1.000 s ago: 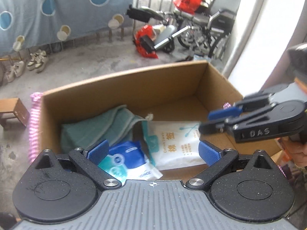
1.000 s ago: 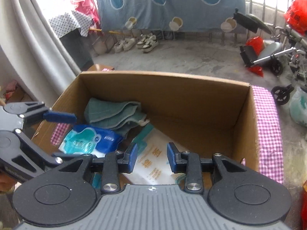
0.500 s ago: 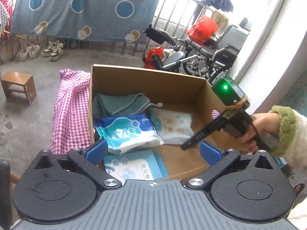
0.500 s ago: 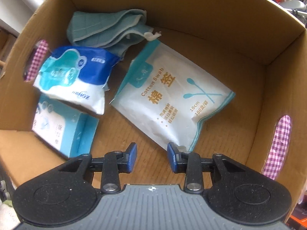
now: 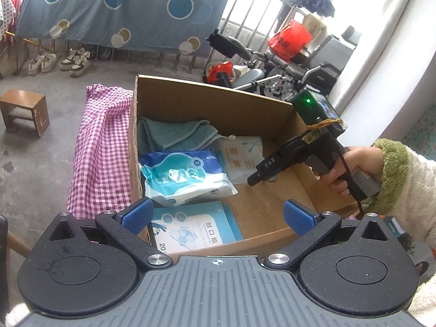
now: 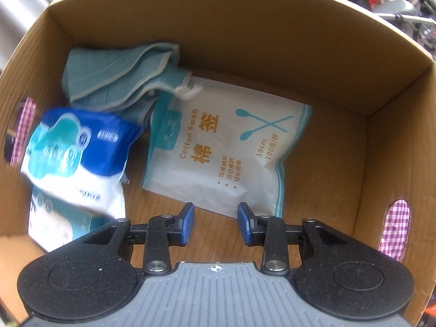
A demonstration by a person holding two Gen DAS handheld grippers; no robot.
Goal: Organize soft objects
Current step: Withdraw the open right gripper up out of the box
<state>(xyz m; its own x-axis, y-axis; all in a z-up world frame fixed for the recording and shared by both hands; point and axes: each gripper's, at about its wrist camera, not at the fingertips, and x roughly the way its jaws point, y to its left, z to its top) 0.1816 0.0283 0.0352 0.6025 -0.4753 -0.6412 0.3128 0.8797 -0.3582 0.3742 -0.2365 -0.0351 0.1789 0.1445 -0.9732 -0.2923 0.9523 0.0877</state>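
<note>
An open cardboard box (image 5: 207, 95) (image 6: 272, 27) holds a folded teal towel (image 5: 174, 133) (image 6: 117, 81), a blue-and-white wipes pack (image 5: 182, 177) (image 6: 79, 147), a white cotton swab bag (image 5: 239, 152) (image 6: 226, 147) and a light blue flat box (image 5: 190, 229) (image 6: 51, 223). My left gripper (image 5: 216, 215) is wide open and empty, above the box's near edge. My right gripper (image 6: 215, 222) is partly open and empty, inside the box just above the swab bag's near edge. It also shows in the left wrist view (image 5: 275, 163), pointing down into the box.
A pink checked cloth (image 5: 100, 152) lies under the box and shows through its handle holes (image 6: 395, 231). A small wooden stool (image 5: 24, 111), shoes (image 5: 60, 60), a wheelchair (image 5: 294, 68) and a blue curtain (image 5: 122, 8) stand beyond on the concrete floor.
My left gripper has pulled back and up from the box. My right gripper has tipped down into the box and moved closer to the swab bag.
</note>
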